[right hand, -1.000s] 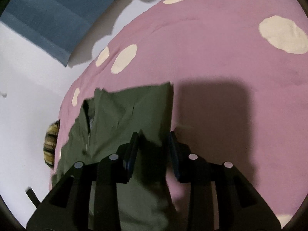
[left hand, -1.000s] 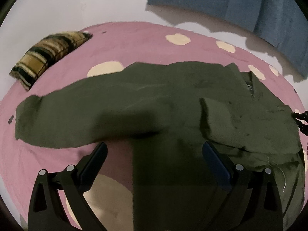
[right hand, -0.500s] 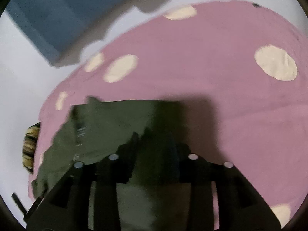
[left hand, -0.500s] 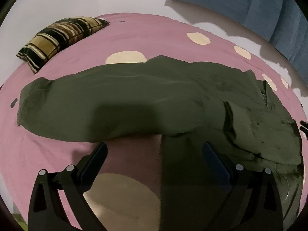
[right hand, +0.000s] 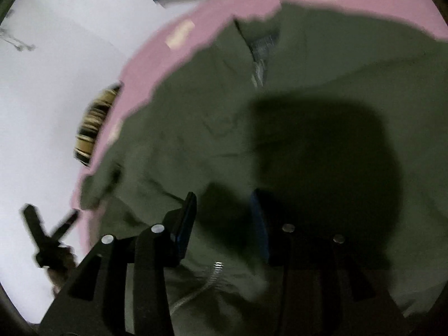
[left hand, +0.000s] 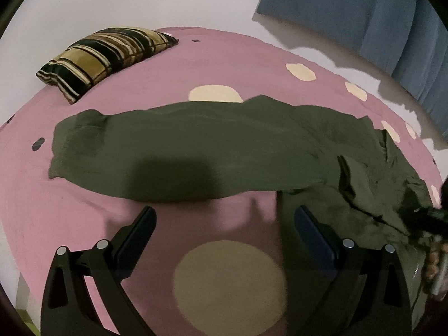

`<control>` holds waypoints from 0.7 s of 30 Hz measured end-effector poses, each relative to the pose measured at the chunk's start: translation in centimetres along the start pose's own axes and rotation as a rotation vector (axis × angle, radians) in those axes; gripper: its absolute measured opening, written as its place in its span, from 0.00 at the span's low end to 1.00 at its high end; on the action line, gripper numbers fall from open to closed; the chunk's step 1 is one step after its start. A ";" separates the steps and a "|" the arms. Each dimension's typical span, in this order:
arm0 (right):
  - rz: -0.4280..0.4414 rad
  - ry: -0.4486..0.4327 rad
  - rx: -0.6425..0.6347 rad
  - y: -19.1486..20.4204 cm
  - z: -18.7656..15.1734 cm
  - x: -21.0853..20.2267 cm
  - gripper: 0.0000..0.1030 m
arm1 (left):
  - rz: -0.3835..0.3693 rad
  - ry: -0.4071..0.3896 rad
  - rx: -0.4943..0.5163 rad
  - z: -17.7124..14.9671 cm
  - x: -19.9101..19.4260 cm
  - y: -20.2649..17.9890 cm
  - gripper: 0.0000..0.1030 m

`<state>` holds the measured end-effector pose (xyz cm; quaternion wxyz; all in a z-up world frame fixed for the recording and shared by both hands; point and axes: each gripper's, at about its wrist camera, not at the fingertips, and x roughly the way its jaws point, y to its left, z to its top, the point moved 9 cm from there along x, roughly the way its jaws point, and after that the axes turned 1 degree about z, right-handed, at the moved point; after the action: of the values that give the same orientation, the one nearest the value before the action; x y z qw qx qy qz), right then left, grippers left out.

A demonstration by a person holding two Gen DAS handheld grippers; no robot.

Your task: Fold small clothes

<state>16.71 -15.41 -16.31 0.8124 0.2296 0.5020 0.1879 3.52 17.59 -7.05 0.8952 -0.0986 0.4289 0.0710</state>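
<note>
Left wrist view: trousers (left hand: 196,151), olive, lie across the pink bed (left hand: 224,56); one leg stretches left, the other runs down toward the camera, its edge under the right finger.
Change, trousers: a second ago the waist end bunched higher at right; now the far leg lies longer and flatter.
Pillow (left hand: 103,56): striped, far left corner, well apart from the cloth.
Left gripper (left hand: 224,221): jaws wide apart, nothing between them but bed.
Right gripper (right hand: 222,210): jaws have just been opening; cloth lies below them, not pinched as far as the blurred frame shows.
Change, right view: earlier a leg end sat between near-closed jaws; now the waist (right hand: 260,56) fills the view.
Meaning: the leg seems released, and the next grasp point probably lies at the waist.
</note>
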 end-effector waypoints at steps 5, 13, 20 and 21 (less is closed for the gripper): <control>0.042 -0.018 0.019 0.1 -0.1 -0.4 0.43 | -0.062 0.001 -0.112 0.3 -1.0 5.0 0.95; 0.041 -0.036 0.005 0.0 -0.5 -0.6 0.48 | -0.124 0.017 -0.445 0.1 0.8 13.7 0.95; 0.046 -0.044 -0.006 0.3 -0.4 -0.4 0.52 | -0.111 -0.034 -0.552 1.4 2.2 18.2 0.95; 0.045 -0.045 -0.007 0.3 -0.4 -0.4 0.52 | -0.105 -0.034 -0.570 1.6 2.7 19.0 0.95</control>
<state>16.15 -15.27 -16.03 0.8197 0.2422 0.4778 0.2028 2.34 36.55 -10.36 0.8410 -0.3668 0.3707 0.1441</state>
